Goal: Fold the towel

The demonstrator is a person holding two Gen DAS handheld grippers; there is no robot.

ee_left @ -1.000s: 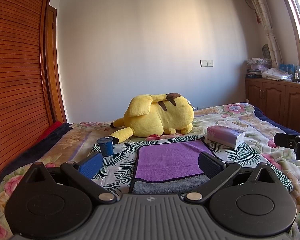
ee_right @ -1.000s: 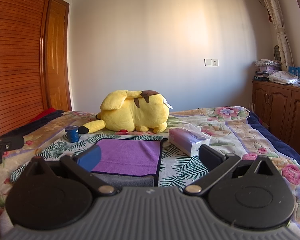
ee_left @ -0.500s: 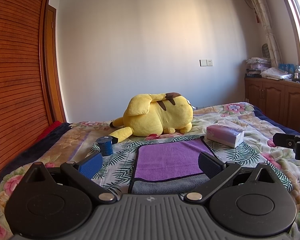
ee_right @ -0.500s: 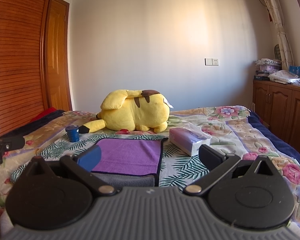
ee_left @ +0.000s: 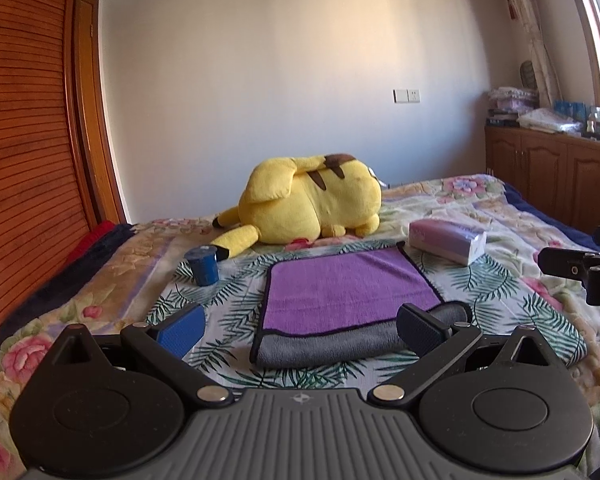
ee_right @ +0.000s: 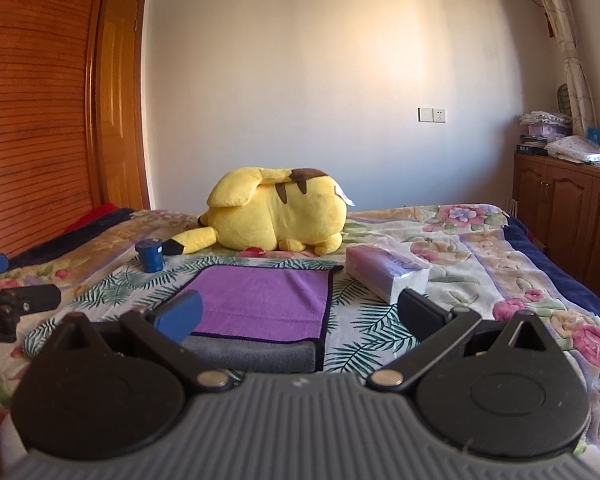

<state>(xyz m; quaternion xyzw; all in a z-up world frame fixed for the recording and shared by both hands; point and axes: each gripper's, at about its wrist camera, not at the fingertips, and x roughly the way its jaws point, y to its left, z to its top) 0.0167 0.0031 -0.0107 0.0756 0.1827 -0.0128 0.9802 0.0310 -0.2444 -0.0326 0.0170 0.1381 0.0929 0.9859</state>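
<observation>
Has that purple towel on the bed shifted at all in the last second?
No. The purple towel lies in the same spot between the blue cup and the tissue pack, neither tool touching it.

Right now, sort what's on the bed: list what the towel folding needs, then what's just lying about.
For the job:
purple towel, grey underside showing at its near edge
left gripper, open
right gripper, open

Lying about:
yellow Pikachu plush
tissue pack
small blue cup
</observation>
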